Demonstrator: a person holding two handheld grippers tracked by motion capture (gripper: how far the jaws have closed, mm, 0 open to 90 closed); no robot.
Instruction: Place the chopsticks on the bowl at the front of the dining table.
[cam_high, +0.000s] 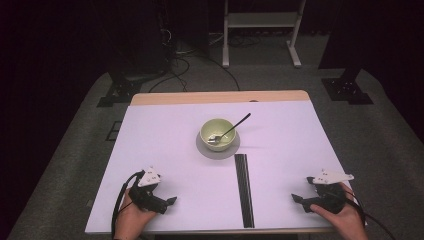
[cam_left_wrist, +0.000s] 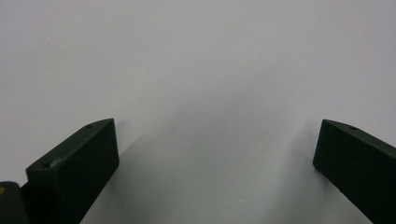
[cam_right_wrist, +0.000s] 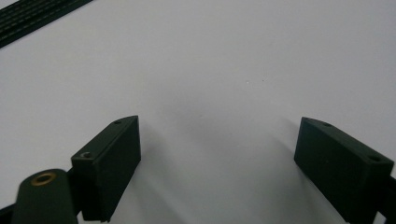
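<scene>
Scene: a pale green bowl (cam_high: 218, 133) sits on a grey saucer (cam_high: 217, 147) at mid-surface, a spoon (cam_high: 231, 129) leaning inside, handle up and to the right.
Strip: a black strip (cam_high: 244, 189) lies lengthwise between bowl and near edge.
Left gripper (cam_high: 170, 202): jaws apart, empty, low over the white surface (cam_high: 165, 135), well apart from the bowl.
Right gripper (cam_high: 296, 199): jaws apart, empty, near the right edge.
Advice: the spoon handle looks the easiest hold; approach it from the right, steadying the bowl with the other gripper.
</scene>
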